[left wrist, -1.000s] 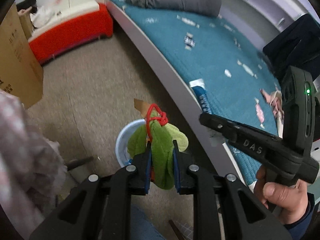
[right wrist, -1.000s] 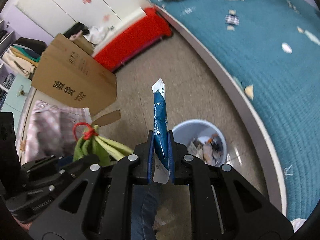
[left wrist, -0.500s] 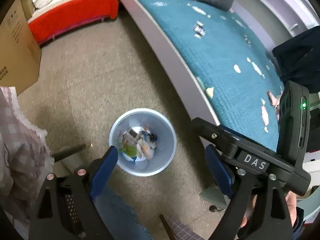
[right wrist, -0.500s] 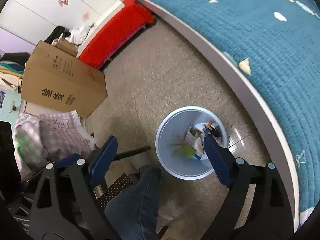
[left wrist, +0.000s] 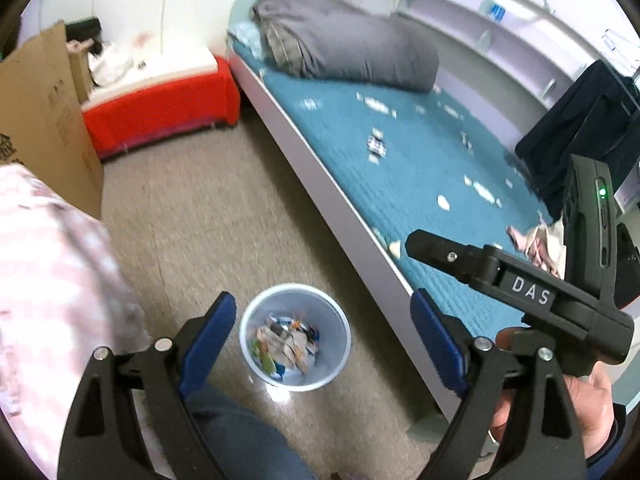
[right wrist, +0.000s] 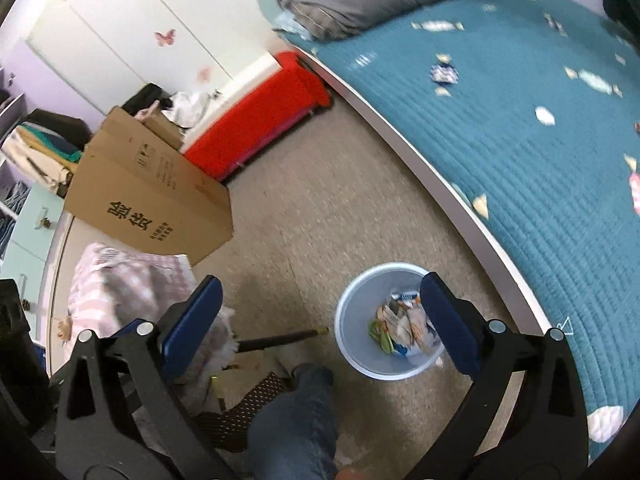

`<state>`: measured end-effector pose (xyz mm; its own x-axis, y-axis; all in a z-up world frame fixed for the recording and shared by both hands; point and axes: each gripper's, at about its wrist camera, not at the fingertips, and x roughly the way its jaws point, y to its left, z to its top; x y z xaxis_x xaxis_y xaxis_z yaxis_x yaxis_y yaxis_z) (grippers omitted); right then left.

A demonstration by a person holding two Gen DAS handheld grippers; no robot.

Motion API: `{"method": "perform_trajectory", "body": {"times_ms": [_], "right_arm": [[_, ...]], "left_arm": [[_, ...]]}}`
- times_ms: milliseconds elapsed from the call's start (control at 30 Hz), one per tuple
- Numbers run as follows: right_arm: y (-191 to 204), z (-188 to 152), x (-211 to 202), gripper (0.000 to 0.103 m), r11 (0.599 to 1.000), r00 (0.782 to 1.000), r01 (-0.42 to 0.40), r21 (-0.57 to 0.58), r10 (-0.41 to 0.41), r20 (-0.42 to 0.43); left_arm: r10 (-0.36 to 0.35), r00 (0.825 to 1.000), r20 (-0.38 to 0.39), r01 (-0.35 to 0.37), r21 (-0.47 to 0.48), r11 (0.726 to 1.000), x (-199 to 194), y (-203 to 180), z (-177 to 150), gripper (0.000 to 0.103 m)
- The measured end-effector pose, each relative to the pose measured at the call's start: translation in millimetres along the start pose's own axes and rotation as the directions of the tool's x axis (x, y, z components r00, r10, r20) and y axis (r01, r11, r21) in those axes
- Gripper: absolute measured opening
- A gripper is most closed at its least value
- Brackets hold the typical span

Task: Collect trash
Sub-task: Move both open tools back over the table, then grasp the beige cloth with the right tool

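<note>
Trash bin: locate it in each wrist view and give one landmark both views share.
Left wrist: trash bin sits bottom centre, on the floor between the open jaws.
Right wrist: trash bin sits lower right of centre, partly behind the right jaw.
Shared landmark: red bench by the bed's head.

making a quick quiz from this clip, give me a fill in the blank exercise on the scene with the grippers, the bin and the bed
1. Both the left gripper and the right gripper have their jaws ____.
2. The round pale blue plastic trash bin stands on the ____.
3. Scattered candy wrappers lie on the ____ quilted bed cover.
4. The folded grey duvet lies on the ____.

Missing words: open; floor; teal; bed
</note>
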<state>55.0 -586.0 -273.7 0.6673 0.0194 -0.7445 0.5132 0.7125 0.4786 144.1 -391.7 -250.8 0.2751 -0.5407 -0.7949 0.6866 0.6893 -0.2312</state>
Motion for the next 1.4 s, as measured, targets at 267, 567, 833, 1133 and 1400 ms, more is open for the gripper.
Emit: {"method": "perform_trajectory", "body": {"times_ms": [267,567,833,1133,1400], "right_arm": [[71,2,-40,0.097,0.993,0.995,-0.058,-0.104,0.065,0.073],[143,-14,-67,0.097,0.972,0.987,-0.101,-0.213,0.125,0.099],[216,-34,-77,0.097,0.928,0.977,-0.156,-0.339,0.195,0.084],[314,-69,-54,0.097,0.837,0.967,-0.228,-0.497,0.256,-0.011],[402,-114,-2,0.097,0.744,0.954,-0.296,-0.6,0.259,-0.149]], "left_arm": [[0.052,0.986,0.16,-0.05,-0.013,0.999,-87,26,0,0.087],[0.12,0.963,0.24,-0.101,-0.09,0.991,-147,68,-11,0.087],[0.22,0.917,0.333,-0.168,-0.178,0.97,-214,115,-29,0.089],[0.396,0.845,0.359,-0.291,-0.314,0.904,-274,187,-70,0.094],[0.543,0.782,0.306,-0.394,-0.432,0.811,-305,265,-107,0.094]]}}
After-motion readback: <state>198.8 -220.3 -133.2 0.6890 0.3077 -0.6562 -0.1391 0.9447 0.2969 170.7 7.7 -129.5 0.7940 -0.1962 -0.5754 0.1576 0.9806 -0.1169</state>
